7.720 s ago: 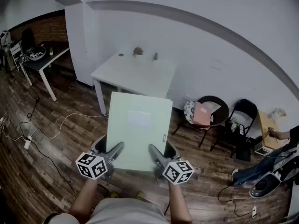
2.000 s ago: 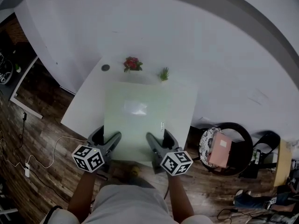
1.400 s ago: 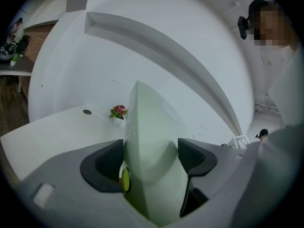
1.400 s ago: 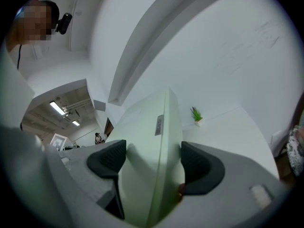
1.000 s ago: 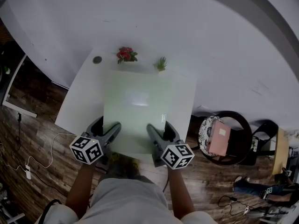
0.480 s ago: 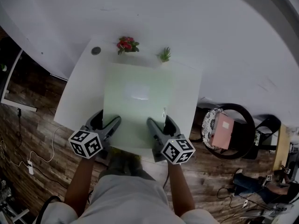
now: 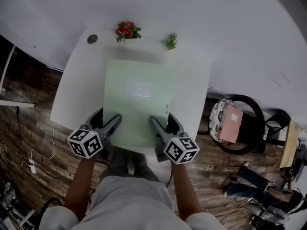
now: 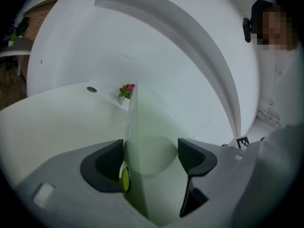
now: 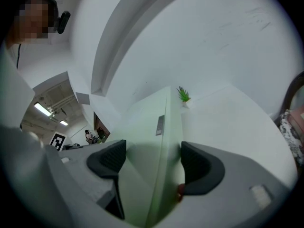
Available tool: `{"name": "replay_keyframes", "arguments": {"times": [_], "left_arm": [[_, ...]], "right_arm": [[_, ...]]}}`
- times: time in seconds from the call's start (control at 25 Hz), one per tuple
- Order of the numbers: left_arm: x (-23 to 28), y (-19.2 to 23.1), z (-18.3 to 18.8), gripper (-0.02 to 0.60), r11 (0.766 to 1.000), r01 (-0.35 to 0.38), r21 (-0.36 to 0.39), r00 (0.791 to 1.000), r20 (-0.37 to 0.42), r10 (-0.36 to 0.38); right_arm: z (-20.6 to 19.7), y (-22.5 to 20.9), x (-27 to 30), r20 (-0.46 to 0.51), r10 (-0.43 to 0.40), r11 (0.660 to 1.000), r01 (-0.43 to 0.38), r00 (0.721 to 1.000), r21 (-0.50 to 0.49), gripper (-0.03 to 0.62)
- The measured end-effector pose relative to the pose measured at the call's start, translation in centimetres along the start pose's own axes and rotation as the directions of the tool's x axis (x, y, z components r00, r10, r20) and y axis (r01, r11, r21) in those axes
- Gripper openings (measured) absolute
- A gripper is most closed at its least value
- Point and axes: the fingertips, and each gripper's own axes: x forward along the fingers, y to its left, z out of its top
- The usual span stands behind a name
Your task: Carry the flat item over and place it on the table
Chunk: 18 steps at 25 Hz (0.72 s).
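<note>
A pale green flat board (image 7: 138, 99) hangs level over the white table (image 7: 76, 80), covering most of its middle. My left gripper (image 7: 108, 128) is shut on the board's near edge at the left, my right gripper (image 7: 158, 128) on the same edge at the right. In the left gripper view the board (image 8: 142, 141) runs edge-on between the dark pads (image 8: 108, 161). The right gripper view shows the same board (image 9: 159, 151) clamped between its pads (image 9: 195, 167), with a small grey label on its face.
At the table's far edge stand a red flower pot (image 7: 125, 30), a small green plant (image 7: 171, 41) and a dark round disc (image 7: 92, 39). A white wall rises behind. A black round chair with a pink cushion (image 7: 231, 123) stands to the right. Cables lie on the wooden floor (image 7: 29, 143).
I have walked from the room's middle up to the table. Over the last second the board has moved further in over the tabletop, both grippers holding it throughout.
</note>
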Motion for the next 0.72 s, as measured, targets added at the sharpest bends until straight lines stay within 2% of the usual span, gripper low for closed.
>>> {"name": "replay_keyframes", "arguments": {"times": [0.72], "left_arm": [[1.8, 4.4, -6.1, 0.365, 0.996, -0.036, -0.082, 0.994, -0.109, 0.027]], "right_arm": [[-6.4, -3.0, 2.0, -0.107, -0.045, 0.996, 0.053, 0.993, 0.069, 0.357]]}}
